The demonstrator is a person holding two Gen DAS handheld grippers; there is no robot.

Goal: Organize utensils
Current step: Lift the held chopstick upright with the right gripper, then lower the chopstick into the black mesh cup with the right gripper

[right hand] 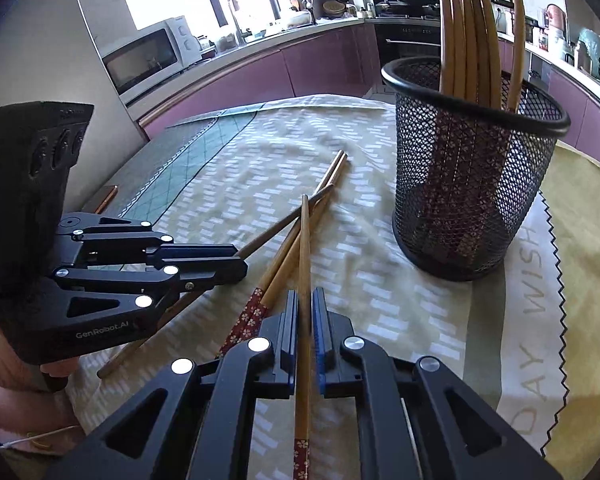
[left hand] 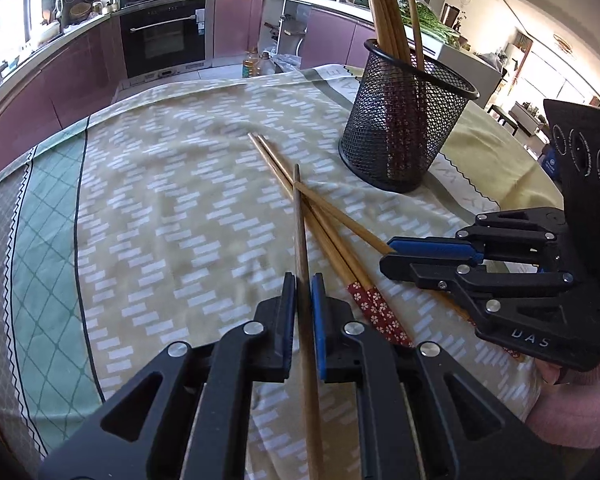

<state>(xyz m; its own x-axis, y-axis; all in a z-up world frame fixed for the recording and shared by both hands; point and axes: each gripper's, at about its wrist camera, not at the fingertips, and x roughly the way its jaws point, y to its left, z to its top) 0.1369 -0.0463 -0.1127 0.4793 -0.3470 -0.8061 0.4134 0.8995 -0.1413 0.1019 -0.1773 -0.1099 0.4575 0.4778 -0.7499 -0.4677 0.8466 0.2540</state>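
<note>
My left gripper (left hand: pixel 303 280) is shut on a dark brown chopstick (left hand: pixel 300 220) that points away over the table. To its right, my right gripper (left hand: pixel 388 258) is shut on a lighter chopstick (left hand: pixel 340 214); the two sticks' tips cross. In the right wrist view, the right gripper (right hand: pixel 305 296) holds that light chopstick (right hand: pixel 306 240), whose end is red and flowered. The left gripper (right hand: pixel 242 260) is at the left. A pair of chopsticks (left hand: pixel 274 162) with red flowered ends (right hand: pixel 252 312) lies on the cloth beneath. A black mesh cup (left hand: pixel 404 128) (right hand: pixel 468 184) holds several upright chopsticks.
A yellow-green patterned tablecloth (left hand: pixel 160 200) covers the table. Pink-sleeved hands (left hand: pixel 572 412) (right hand: pixel 12 400) hold the grippers. Purple kitchen cabinets, an oven (left hand: pixel 164 40) and a microwave (right hand: pixel 148 60) stand beyond the table's far edge. Bottles (left hand: pixel 256 62) sit on the floor.
</note>
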